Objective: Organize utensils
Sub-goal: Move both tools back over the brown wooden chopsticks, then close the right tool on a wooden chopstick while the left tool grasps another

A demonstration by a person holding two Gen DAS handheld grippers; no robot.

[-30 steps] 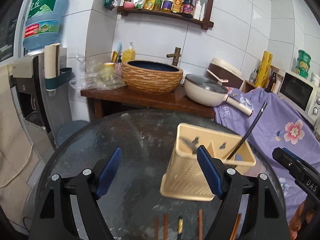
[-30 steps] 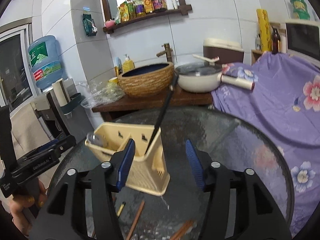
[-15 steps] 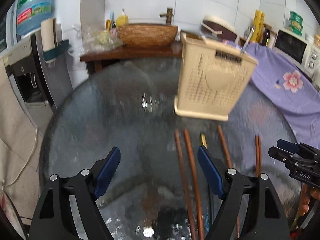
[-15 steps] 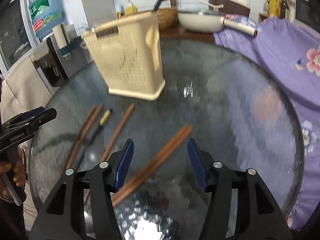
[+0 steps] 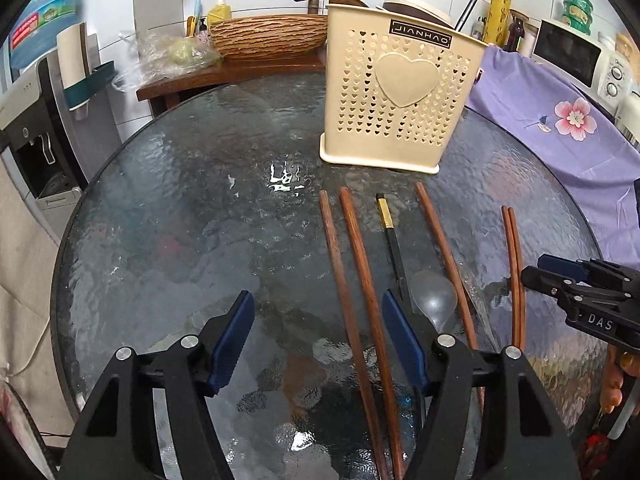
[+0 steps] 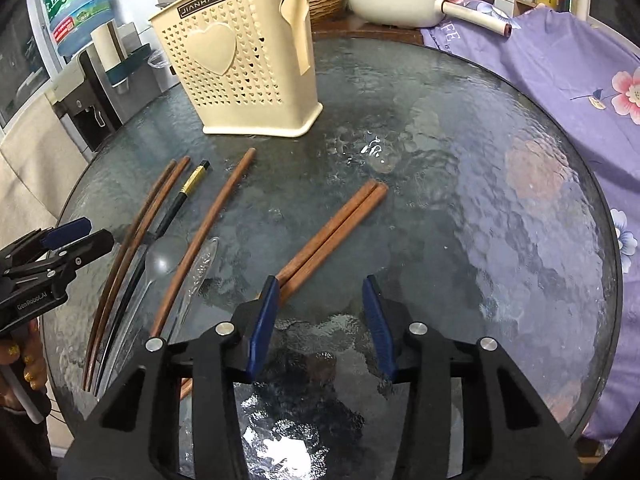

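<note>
A cream perforated utensil holder [image 5: 396, 92] [image 6: 244, 60] stands on the round glass table [image 5: 180, 208] with a black chopstick [image 5: 466, 10] in it. In front of it lie several brown wooden chopsticks [image 5: 356, 288] [image 6: 216, 216], a black chopstick with a gold band [image 5: 390, 236] [image 6: 188, 188], a clear plastic spoon [image 5: 434, 300] [image 6: 156, 264] and a pair of brown chopsticks [image 5: 514, 264] [image 6: 336, 228]. My left gripper [image 5: 316, 340] is open and empty above the table, just left of the chopsticks. My right gripper [image 6: 320, 320] is open and empty, the pair's near end by its left finger.
A wooden counter behind the table carries a woven basin [image 5: 268, 36] and a white lidded pan [image 6: 396, 4]. A purple flowered cloth [image 6: 560, 60] covers furniture at the right. A water dispenser [image 5: 36, 92] stands at the left. A microwave [image 5: 576, 60] sits far right.
Both grippers have dropped and pulled back from above the holder to low over the table's near side. The utensils on the glass now lie close in front of the fingers.
</note>
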